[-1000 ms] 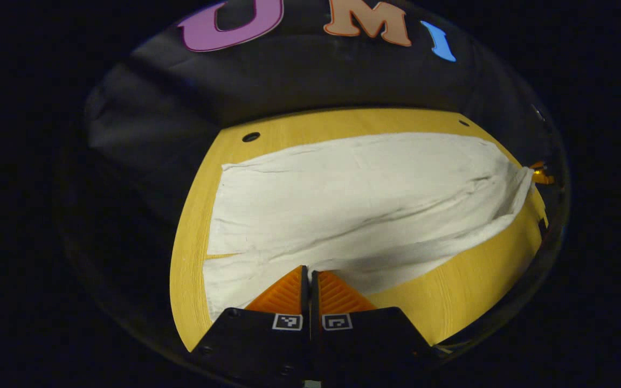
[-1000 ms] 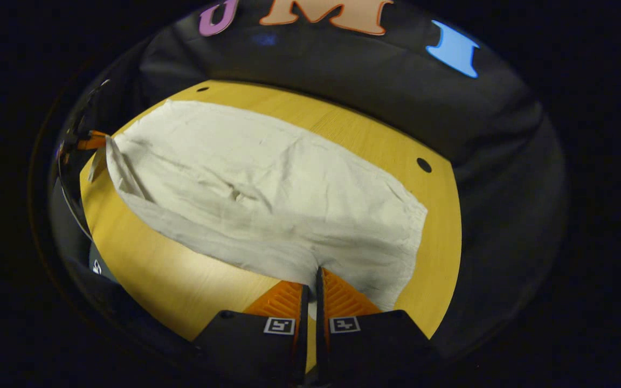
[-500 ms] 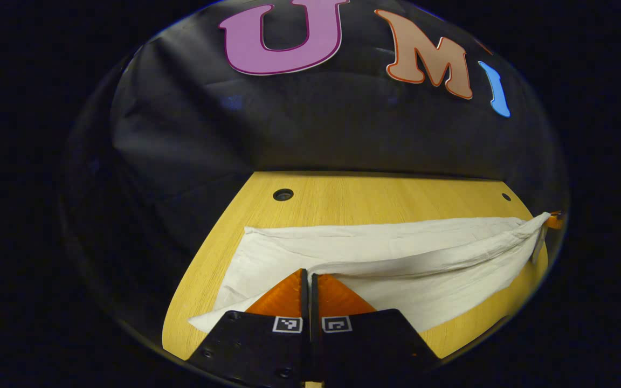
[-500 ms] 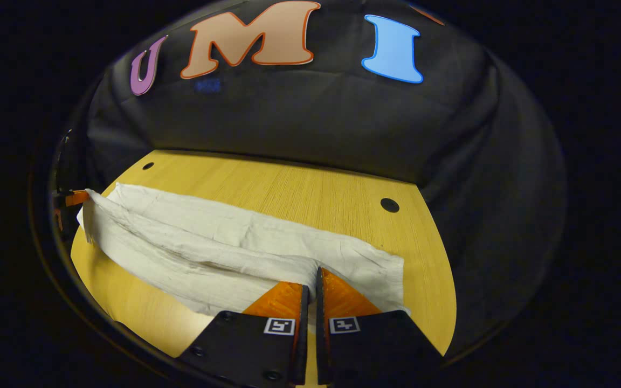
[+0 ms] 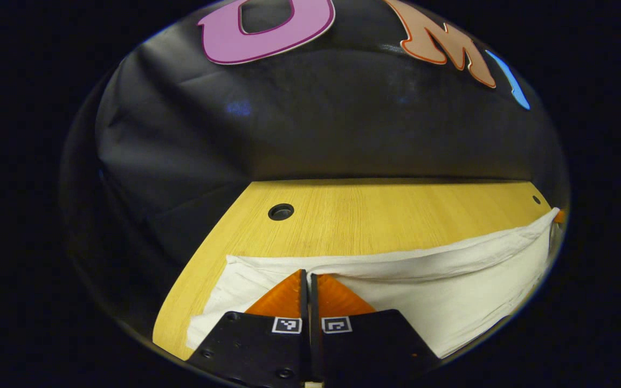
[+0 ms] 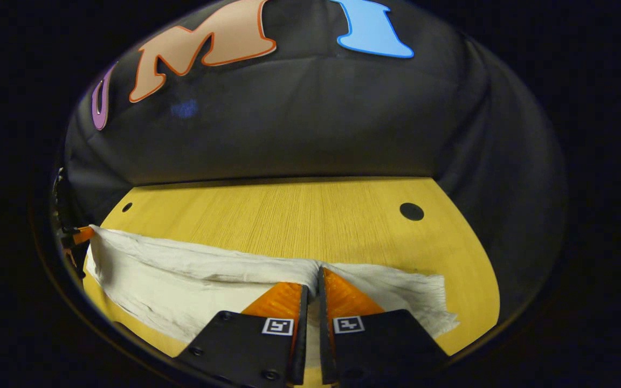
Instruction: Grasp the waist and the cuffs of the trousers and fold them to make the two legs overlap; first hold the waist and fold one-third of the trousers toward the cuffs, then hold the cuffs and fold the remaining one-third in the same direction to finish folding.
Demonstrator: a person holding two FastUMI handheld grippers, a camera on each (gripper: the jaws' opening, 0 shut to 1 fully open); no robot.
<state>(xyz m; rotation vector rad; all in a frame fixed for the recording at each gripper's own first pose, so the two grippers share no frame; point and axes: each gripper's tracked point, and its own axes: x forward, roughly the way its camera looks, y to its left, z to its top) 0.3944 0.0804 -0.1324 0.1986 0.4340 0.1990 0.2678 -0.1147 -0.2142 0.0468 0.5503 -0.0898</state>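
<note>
Left gripper (image 5: 308,277) and right gripper (image 6: 318,272) each pinch the white trousers' (image 5: 450,291) edge above the table (image 6: 299,215).

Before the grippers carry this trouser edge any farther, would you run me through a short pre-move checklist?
1. Left gripper pinching the trousers: ok, fingers closed on the raised edge.
2. Right gripper pinching the trousers: ok, cloth caught between its fingers.
3. Edge held level between the grippers: ok, it runs fairly straight with slight sag.
4. Table beyond the edge free for laying down: ok, bare wood.
5. Two legs aligned underneath: cannot tell, the lifted layer hides them.
6. Waist or cuff end held: cannot tell.
</note>
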